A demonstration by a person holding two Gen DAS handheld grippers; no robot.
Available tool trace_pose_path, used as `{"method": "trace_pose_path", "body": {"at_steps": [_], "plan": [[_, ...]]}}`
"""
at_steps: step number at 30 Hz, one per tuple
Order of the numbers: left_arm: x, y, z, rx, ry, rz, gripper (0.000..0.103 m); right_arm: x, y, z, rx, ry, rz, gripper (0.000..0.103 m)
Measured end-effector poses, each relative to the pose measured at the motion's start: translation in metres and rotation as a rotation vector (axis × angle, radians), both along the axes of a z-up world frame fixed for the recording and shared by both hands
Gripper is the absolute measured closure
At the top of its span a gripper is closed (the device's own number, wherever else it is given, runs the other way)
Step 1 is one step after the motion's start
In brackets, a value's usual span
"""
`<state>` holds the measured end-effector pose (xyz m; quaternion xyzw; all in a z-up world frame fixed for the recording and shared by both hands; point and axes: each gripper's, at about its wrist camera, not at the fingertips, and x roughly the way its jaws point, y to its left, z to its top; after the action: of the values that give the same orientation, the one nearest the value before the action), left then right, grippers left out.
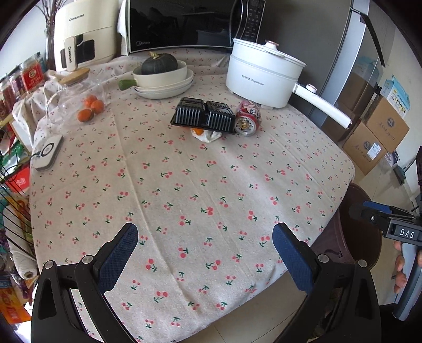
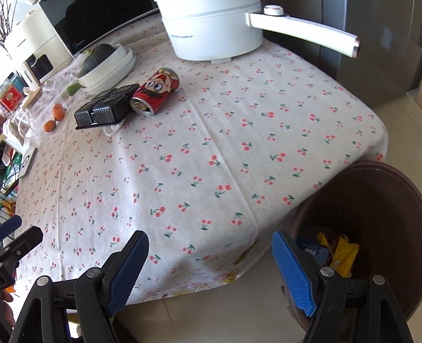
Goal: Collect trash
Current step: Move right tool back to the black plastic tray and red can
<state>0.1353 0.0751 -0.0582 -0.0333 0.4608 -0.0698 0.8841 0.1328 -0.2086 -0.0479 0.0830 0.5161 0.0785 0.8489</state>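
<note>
Kitchen corner: surface (image 1: 184, 184) under a cherry-print cloth, microwave (image 1: 184, 23) and a cream appliance (image 1: 81, 34) along the far edge, fridge (image 1: 350, 79) and cardboard boxes (image 1: 379, 132) at 2 o'clock in the left wrist view.

Trash sits grouped around 12 o'clock, past mid-surface: black ribbed plastic tray (image 1: 203, 116) upside down, crumpled white wrapper with an orange bit (image 1: 207, 134) poking out from under its near edge, red drink can (image 1: 248, 118) on its side, touching the tray's right end, open end toward the camera. In the right wrist view the same group is at 11 o'clock: tray (image 2: 105, 110), can (image 2: 155, 92).

Behind them: white electric pot (image 1: 263, 76) with long handle, stacked bowls holding a dark squash (image 1: 159, 63), glass jar (image 1: 76, 103) on its side with oranges (image 1: 91, 108) at 10 o'clock, small white pad (image 1: 48, 151) at 9.

Brown bin (image 2: 369, 224) on the floor at the surface's near right corner, 4 o'clock in the right wrist view; yellow and blue packets (image 2: 340, 253) inside.

Left tool (image 1: 205, 248): jaws wide apart, holding nothing, over the near part of the surface. Right tool (image 2: 211, 263): jaws wide apart, holding nothing, at the near edge, right finger over the bin's rim. Both well apart from the trash group.
</note>
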Motion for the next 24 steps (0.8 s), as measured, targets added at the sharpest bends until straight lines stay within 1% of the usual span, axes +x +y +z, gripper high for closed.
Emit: {"method": "trace_pose_path", "body": {"at_steps": [3, 6, 7, 11, 14, 19, 22, 24], "plan": [[0.007, 0.014, 0.001, 0.005, -0.010, 0.024, 0.000, 0.009, 0.019, -0.003, -0.019, 0.000, 0.030, 0.022], [0.016, 0.027, -0.002, 0.035, -0.018, 0.065, 0.000, 0.022, 0.034, -0.006, -0.038, 0.010, 0.046, 0.022], [0.019, 0.033, -0.003, 0.027, -0.014, 0.085, 0.000, 0.028, 0.039, -0.007, -0.043, 0.016, 0.052, 0.022], [0.030, 0.058, -0.008, -0.057, 0.018, 0.163, 0.000, 0.059, 0.057, -0.006, -0.067, 0.015, 0.074, 0.022], [0.034, 0.069, -0.009, -0.079, 0.025, 0.206, 0.000, 0.090, 0.066, -0.003, -0.068, 0.005, 0.062, 0.022], [0.045, 0.086, -0.010, -0.052, 0.026, 0.265, 0.000, 0.146, 0.073, -0.001, -0.027, -0.009, 0.010, 0.022], [0.053, 0.093, -0.010, -0.013, 0.018, 0.289, 0.000, 0.176, 0.076, -0.007, -0.008, 0.005, -0.020, 0.023], [0.057, 0.096, -0.012, 0.013, 0.017, 0.296, 0.000, 0.192, 0.079, -0.014, 0.013, 0.023, -0.029, 0.026]]}}
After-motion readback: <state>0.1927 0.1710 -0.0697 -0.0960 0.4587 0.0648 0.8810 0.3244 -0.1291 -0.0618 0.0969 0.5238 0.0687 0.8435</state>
